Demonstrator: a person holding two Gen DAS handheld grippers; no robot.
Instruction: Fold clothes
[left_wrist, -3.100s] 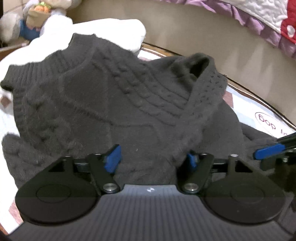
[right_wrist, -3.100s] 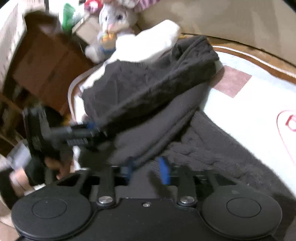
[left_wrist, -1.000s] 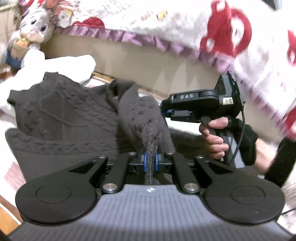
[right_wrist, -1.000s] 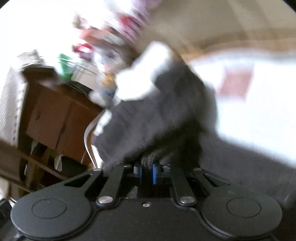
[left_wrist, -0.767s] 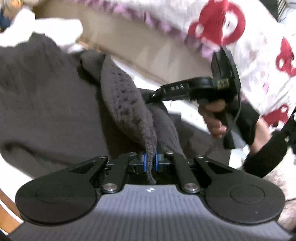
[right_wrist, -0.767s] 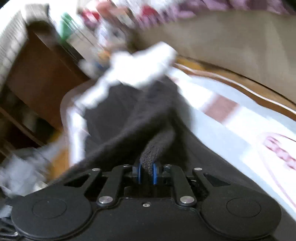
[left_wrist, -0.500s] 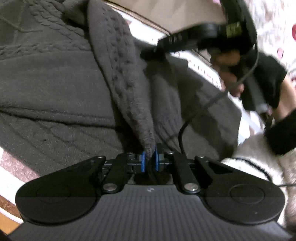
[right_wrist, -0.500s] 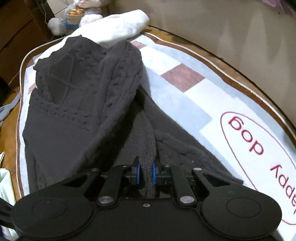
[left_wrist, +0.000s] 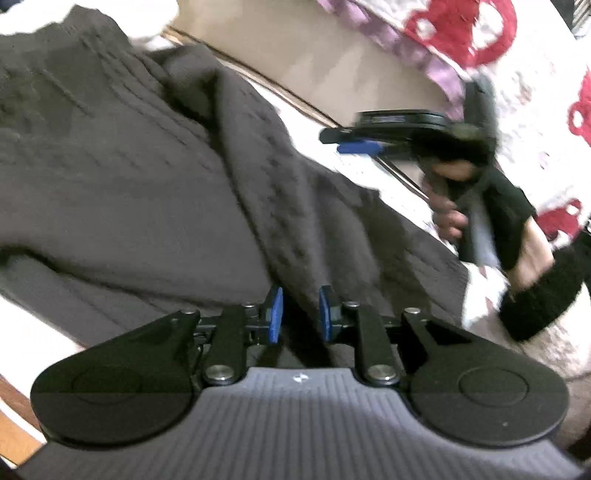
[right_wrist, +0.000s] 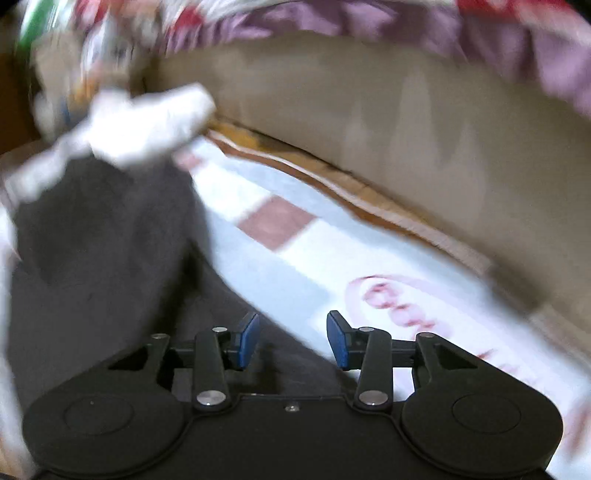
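Observation:
A dark grey cable-knit sweater (left_wrist: 155, 177) lies spread on a pale mat, with one sleeve (left_wrist: 288, 206) folded across its body toward me. My left gripper (left_wrist: 298, 314) is open, its blue pads apart on either side of the sleeve's end. My right gripper (right_wrist: 291, 338) is open and empty just above the sweater's (right_wrist: 99, 251) edge; it also shows in the left wrist view (left_wrist: 369, 144), held up at the right. The right wrist view is blurred.
The pale mat (right_wrist: 280, 266) has a reddish square and red lettering. A beige bed base (right_wrist: 388, 122) with a purple-frilled, red-patterned quilt (left_wrist: 480, 44) runs behind. A white garment (right_wrist: 147, 122) lies at the sweater's far end.
Both grippers have opened and let go of the sleeve, which now lies on the sweater. The right gripper has lifted and swung away quickly.

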